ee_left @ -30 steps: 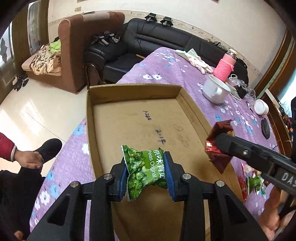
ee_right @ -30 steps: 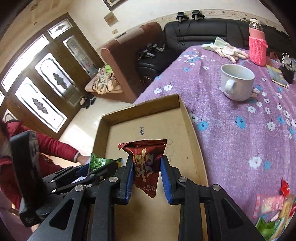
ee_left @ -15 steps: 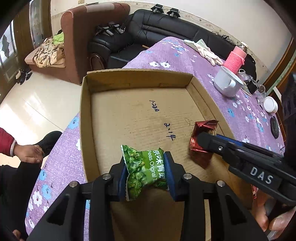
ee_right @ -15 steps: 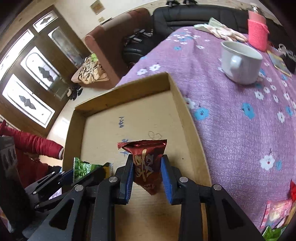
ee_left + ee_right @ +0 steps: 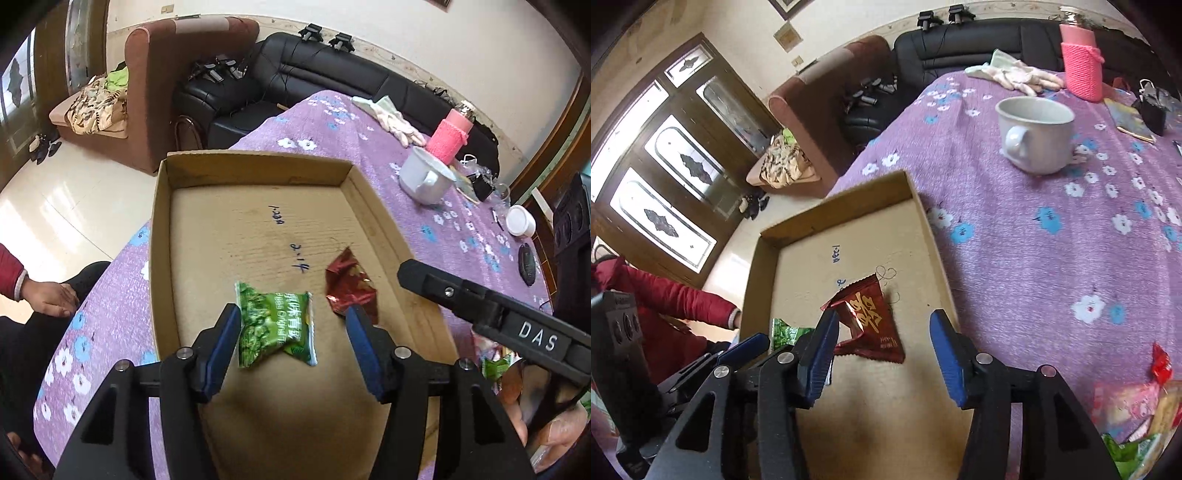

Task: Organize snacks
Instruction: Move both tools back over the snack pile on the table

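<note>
Left wrist view: a purple flowered tablecloth (image 5: pixel 332 122) carries a shallow cardboard tray (image 5: pixel 162 229) below both tongs. Just beyond the tray's far right corner stands a white mug (image 5: pixel 424 181). The left gripper (image 5: pixel 293 325) has just been opening and its jaws stand spread, the green pea packet (image 5: pixel 275 328) between them, its edge against the left pad, free of the right. In the right wrist view the right gripper (image 5: pixel 882 343), likewise just opened, stands apart around the red candy packet (image 5: pixel 870 321) lying on the tray floor.
</note>
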